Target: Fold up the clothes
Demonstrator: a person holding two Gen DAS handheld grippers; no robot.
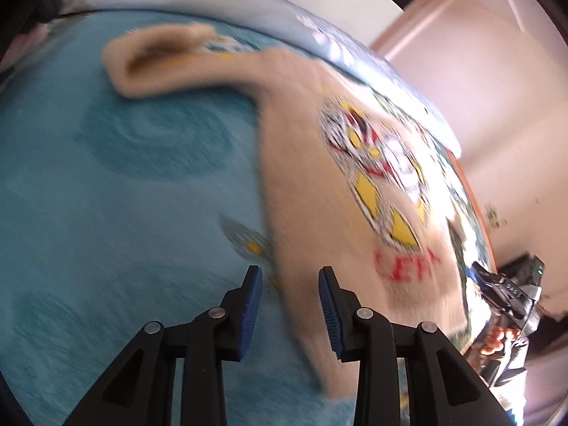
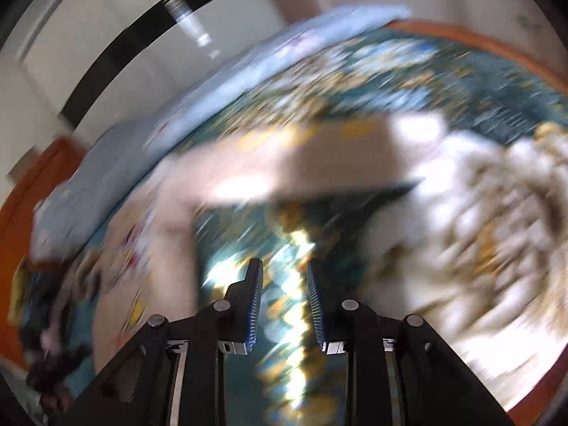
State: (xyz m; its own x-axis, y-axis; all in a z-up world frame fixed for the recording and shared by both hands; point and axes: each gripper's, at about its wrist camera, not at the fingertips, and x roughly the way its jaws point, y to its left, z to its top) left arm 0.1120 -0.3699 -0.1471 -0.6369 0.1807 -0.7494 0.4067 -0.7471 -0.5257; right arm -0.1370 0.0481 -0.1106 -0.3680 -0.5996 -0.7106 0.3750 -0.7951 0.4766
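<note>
left hand-held gripper (image 1: 290,310): two black plastic fingers (image 1: 245,314), each with a blue pad with little ridges on its inner side.
left frame: black bars shaped like a fan, with long holes in them.
left pins: four round silver pins, two on each side.
right hand-held gripper (image 2: 285,305): the same kind, black fingers (image 2: 252,305) with blue ridged pads.
right pins: four round silver pins on the black bars.
right metal bits: small shiny silver blocks sit under the blue pads.
right frame: black bars spread out like a fan.
</note>
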